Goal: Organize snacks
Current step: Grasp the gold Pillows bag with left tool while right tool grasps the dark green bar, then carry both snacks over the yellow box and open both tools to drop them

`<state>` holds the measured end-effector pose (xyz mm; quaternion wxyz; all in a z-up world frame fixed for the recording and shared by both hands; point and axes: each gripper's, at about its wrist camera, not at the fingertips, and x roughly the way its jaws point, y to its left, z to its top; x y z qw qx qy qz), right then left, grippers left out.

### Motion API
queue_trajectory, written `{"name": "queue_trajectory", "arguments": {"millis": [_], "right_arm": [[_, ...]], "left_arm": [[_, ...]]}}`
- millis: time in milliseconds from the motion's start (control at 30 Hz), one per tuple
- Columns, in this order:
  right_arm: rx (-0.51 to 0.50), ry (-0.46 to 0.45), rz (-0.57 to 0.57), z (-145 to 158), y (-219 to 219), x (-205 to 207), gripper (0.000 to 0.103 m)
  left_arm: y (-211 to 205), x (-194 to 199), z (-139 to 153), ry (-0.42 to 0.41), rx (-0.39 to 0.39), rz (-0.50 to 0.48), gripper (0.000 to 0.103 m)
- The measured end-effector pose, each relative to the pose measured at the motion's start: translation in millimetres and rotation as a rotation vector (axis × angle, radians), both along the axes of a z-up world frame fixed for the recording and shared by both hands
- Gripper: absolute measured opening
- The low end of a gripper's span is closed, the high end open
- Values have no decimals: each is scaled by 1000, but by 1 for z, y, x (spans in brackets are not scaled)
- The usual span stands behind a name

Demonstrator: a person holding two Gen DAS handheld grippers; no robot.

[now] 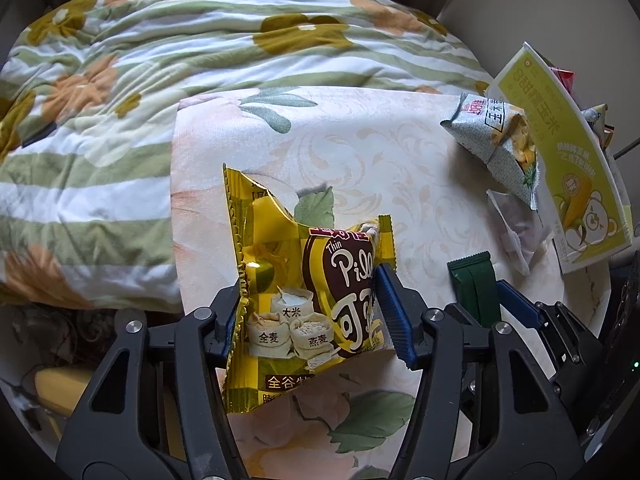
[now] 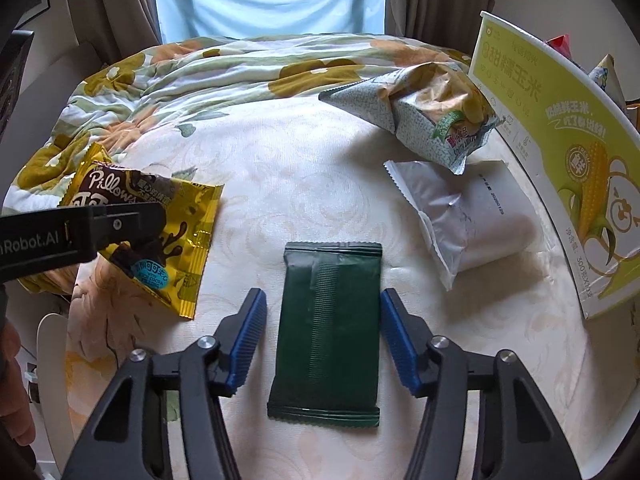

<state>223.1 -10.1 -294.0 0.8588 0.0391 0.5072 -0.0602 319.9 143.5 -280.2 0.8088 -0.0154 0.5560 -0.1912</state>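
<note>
A yellow "Pillows" snack packet is crumpled between the blue pads of my left gripper, which is shut on it just above the floral cloth. From the right wrist view the same packet hangs at the left under that gripper's black body. A dark green packet lies flat on the cloth between the fingers of my right gripper. The right pad meets the packet's edge, and a narrow gap shows at the left pad. The green packet also shows at the right of the left wrist view.
A grey-green patterned chip bag leans against a tall yellow-green corn box at the right. A white packet lies below it. A flowered quilt is bunched behind the cloth-covered surface. A hand shows at the lower left.
</note>
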Motion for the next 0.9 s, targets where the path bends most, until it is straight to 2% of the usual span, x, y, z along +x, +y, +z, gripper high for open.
{"name": "queue_trajectory", "arguments": {"millis": [33, 67, 600, 767, 900], "right_arm": [[2, -5, 4, 1, -1, 0, 43], [3, -5, 8, 1, -1, 0, 41], [32, -61, 16, 17, -5, -10, 40], [37, -95, 27, 32, -6, -20, 40], [50, -122, 31, 58, -12, -29, 41]], "left_arm": [[1, -1, 0, 0, -1, 2, 53], [2, -2, 1, 1, -4, 5, 51], [8, -18, 20, -35, -7, 28, 47], [8, -27, 39, -69, 5, 27, 46], [5, -35, 68, -98, -10, 27, 46]]}}
